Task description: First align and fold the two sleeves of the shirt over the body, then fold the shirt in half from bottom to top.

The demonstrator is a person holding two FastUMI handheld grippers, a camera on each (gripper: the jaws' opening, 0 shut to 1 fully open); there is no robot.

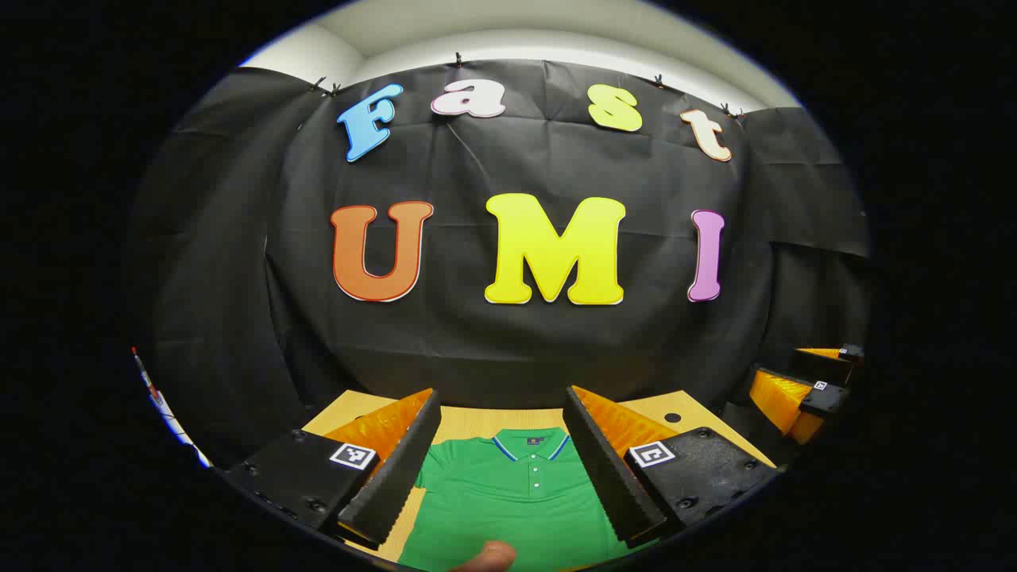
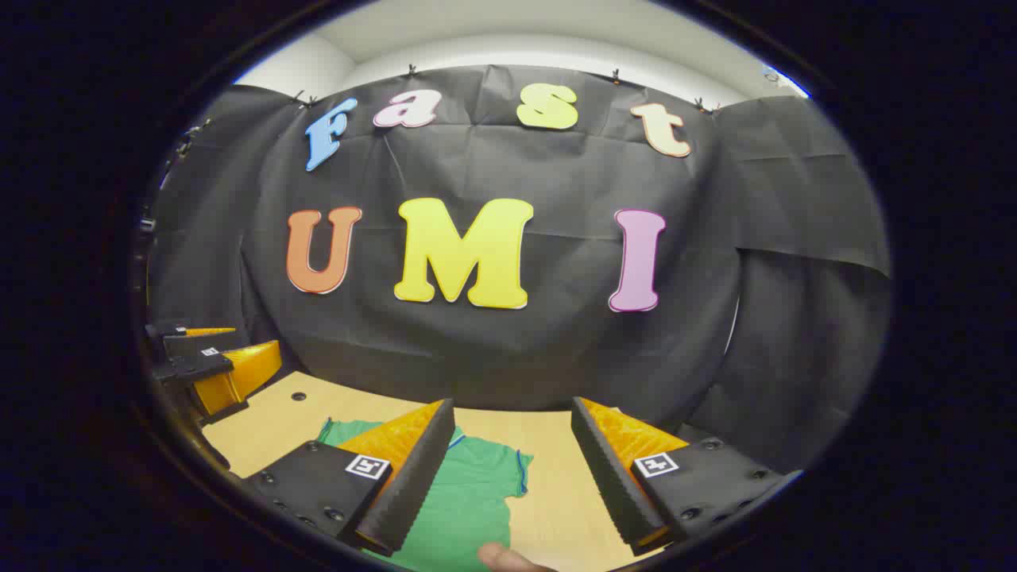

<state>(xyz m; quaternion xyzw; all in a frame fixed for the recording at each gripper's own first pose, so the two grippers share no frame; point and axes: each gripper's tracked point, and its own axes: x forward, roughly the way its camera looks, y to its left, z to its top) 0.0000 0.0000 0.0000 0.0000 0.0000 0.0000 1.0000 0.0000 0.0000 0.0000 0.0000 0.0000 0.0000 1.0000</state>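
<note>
A green polo shirt (image 1: 516,500) with a blue-trimmed collar lies flat on the wooden table (image 1: 508,417), collar toward the wall. My left gripper (image 1: 500,461) hangs open above its chest, fingers apart either side of the collar. In the right gripper view the shirt's right short sleeve (image 2: 485,477) spreads out on the table (image 2: 548,453), and my right gripper (image 2: 512,469) is open above it, holding nothing. The right gripper (image 1: 802,389) also shows at the far right of the left gripper view, and the left gripper (image 2: 206,361) at the far left of the right gripper view.
Black cloth wall stands close behind the table's far edge. A small dark hole (image 1: 672,417) marks the tabletop right of the collar, and another hole (image 2: 299,396) lies at the left. A fingertip (image 1: 489,556) pokes in at the bottom edge.
</note>
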